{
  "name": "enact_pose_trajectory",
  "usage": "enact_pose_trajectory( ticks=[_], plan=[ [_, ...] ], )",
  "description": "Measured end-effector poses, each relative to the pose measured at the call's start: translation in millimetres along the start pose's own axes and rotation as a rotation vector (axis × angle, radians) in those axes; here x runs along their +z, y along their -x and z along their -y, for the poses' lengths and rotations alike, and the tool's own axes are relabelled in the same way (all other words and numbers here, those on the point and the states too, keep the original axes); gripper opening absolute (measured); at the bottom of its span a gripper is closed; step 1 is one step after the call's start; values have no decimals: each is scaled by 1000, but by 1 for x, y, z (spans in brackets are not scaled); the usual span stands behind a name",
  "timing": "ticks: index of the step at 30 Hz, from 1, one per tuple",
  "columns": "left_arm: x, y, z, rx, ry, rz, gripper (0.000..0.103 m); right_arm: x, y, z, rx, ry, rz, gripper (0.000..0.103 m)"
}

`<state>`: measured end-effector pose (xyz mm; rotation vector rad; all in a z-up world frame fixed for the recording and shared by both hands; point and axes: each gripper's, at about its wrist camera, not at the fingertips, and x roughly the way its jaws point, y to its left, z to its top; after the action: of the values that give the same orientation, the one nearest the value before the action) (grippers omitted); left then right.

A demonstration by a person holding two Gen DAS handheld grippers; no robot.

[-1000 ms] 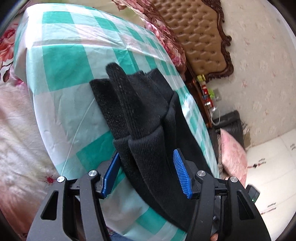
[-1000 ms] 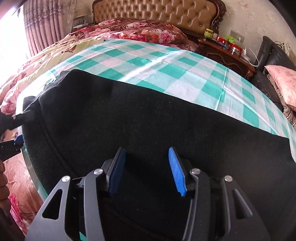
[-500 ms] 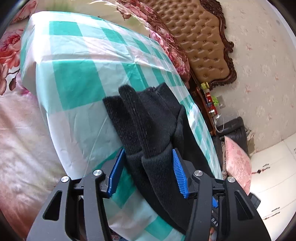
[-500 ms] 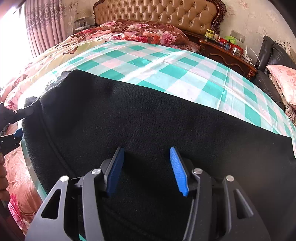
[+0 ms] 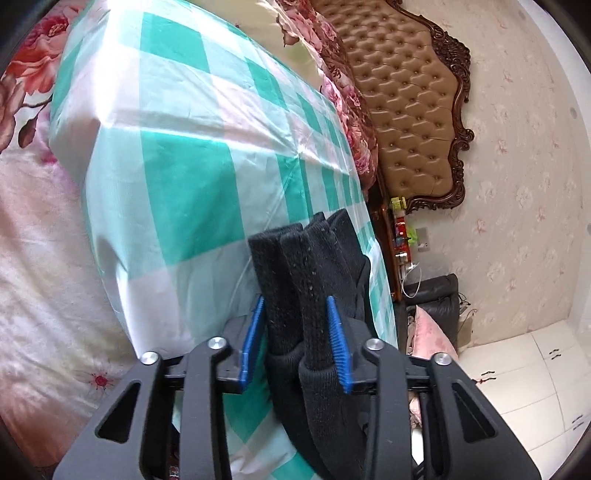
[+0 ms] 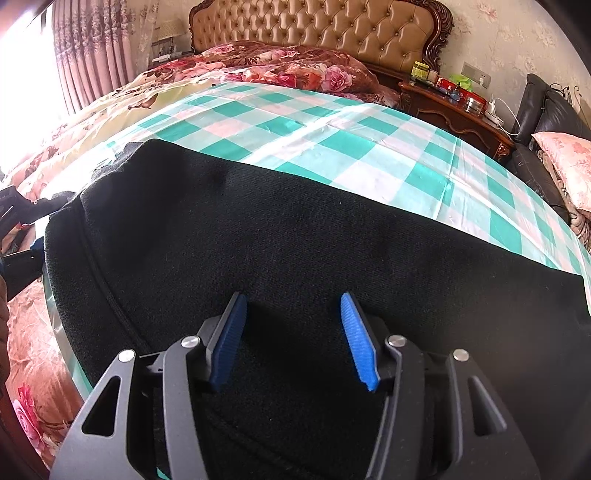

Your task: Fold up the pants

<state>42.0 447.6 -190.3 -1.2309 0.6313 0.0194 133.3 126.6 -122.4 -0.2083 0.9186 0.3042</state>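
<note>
Black knit pants point(image 6: 295, 240) lie spread across a green-and-white checked sheet point(image 6: 332, 122) on the bed. In the left wrist view my left gripper point(image 5: 295, 336) is shut on the bunched cuffs of the pants point(image 5: 295, 273), with the cloth pinched between its blue pads point(image 5: 337, 343). In the right wrist view my right gripper point(image 6: 291, 339) hovers low over the middle of the pants, its blue pads point(image 6: 356, 343) wide apart with nothing between them. The left gripper shows at the left edge of that view point(image 6: 16, 236).
A tufted tan headboard point(image 6: 325, 29) and floral quilt point(image 6: 266, 68) stand at the bed's far end. A dark nightstand point(image 6: 454, 107) with small bottles is at the right, beside a black chair with a pink pillow point(image 6: 565, 162). Pink floral bedding point(image 5: 40, 258) hangs at the bed's side.
My left gripper has closed in on the pants' cuffs and squeezed them into a narrower bundle while shifting along the bed edge. The right gripper has barely moved and stays open.
</note>
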Motion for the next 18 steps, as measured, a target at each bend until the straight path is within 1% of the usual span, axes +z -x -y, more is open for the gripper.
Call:
enact_pose_trajectory(
  ticks=[2, 4, 8, 10, 12, 14, 15, 16, 18],
  plan=[
    [0, 0, 0, 2, 1, -1, 28, 0, 0, 0, 0, -1, 0, 54],
    [1, -1, 0, 12, 5, -3, 34, 0, 0, 0, 0, -1, 1, 55],
    [2, -4, 4, 41, -6, -12, 37, 0, 0, 0, 2, -2, 0, 55],
    [4, -7, 7, 39, 1, -19, 42, 0, 0, 0, 2, -2, 1, 55],
    [6, -9, 10, 46, -6, -23, 43, 0, 0, 0, 1, -2, 2, 56],
    [8, -12, 13, 61, -30, -31, 37, 1, 0, 0, 1, -2, 2, 56],
    [9, -13, 14, 73, -43, -29, 21, 0, 0, 0, 2, -3, 2, 56],
    [10, -14, 14, 63, -52, -35, 12, 1, 0, 0, 3, -5, -1, 56],
    [11, -11, 13, 41, -48, -34, 9, 1, 0, 1, 6, -11, -3, 56]
  ],
)
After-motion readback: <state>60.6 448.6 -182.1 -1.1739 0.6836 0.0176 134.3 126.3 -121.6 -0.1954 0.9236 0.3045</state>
